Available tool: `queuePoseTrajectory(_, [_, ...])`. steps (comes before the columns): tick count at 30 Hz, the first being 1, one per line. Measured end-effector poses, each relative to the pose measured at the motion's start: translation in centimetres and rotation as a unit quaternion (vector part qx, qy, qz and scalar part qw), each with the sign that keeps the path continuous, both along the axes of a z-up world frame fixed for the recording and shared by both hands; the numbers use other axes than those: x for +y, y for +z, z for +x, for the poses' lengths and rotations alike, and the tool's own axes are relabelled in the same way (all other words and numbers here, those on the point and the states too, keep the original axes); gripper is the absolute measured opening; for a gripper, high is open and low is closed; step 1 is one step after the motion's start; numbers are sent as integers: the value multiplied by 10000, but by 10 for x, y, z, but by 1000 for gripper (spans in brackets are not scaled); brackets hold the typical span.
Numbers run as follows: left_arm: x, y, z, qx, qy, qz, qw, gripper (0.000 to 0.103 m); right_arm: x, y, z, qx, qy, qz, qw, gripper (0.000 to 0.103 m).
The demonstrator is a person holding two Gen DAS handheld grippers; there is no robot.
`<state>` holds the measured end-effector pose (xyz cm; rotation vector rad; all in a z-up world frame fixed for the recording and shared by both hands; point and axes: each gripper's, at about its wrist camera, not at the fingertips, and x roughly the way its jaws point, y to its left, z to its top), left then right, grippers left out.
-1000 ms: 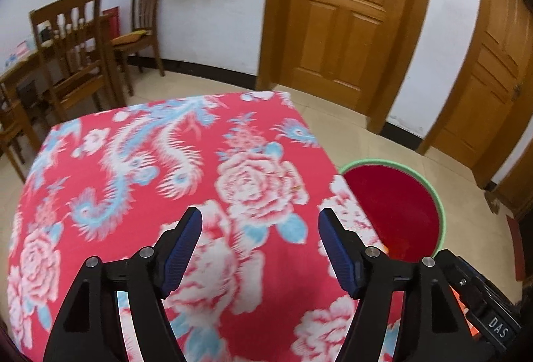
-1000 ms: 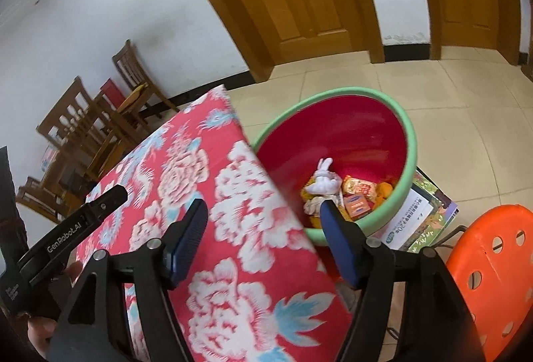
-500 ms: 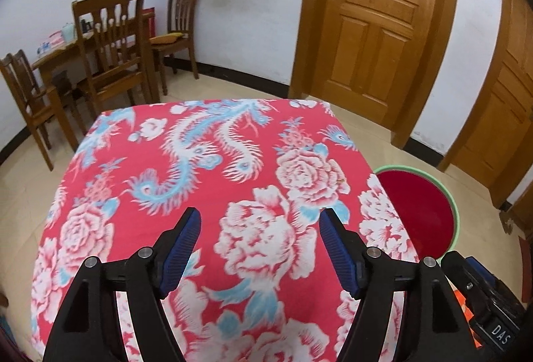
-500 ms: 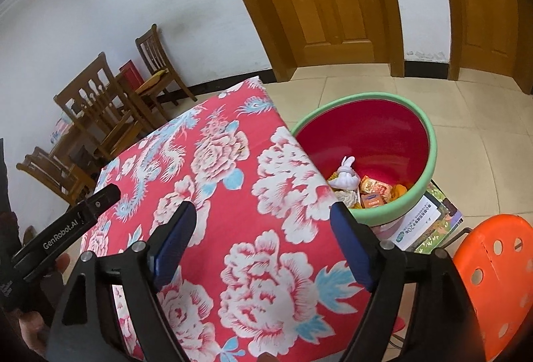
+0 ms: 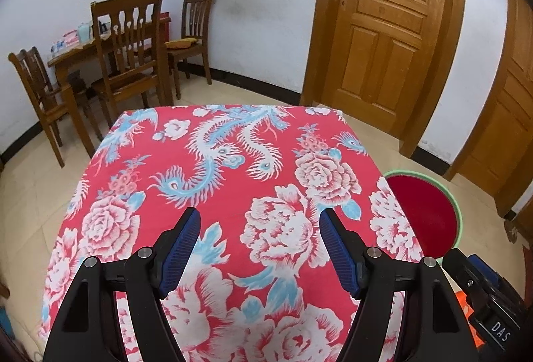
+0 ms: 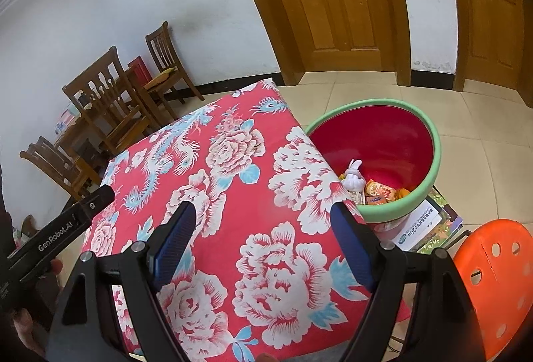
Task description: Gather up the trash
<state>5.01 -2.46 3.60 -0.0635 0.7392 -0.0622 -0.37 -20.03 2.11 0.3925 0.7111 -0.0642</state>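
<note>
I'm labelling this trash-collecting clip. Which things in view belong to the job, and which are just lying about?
Part of the job:
- bin, red inside with a green rim
- wrappers and white rabbit toy in it
- left hand-held gripper, open
- right hand-held gripper, open

Just lying about:
- floral tablecloth
- orange stool
- booklets under the bin
- wooden chairs

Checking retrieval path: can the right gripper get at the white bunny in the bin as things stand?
Probably yes: right gripper is open and empty, the bin has no lid, and the bunny lies on top, beside the table edge.
</note>
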Motion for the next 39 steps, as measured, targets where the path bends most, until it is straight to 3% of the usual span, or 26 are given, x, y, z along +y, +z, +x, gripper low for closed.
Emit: queuePoseTrajectory(39, [1, 3, -4, -45, 9, 10, 10000, 75, 1, 0, -2, 2, 2, 0, 10000, 82])
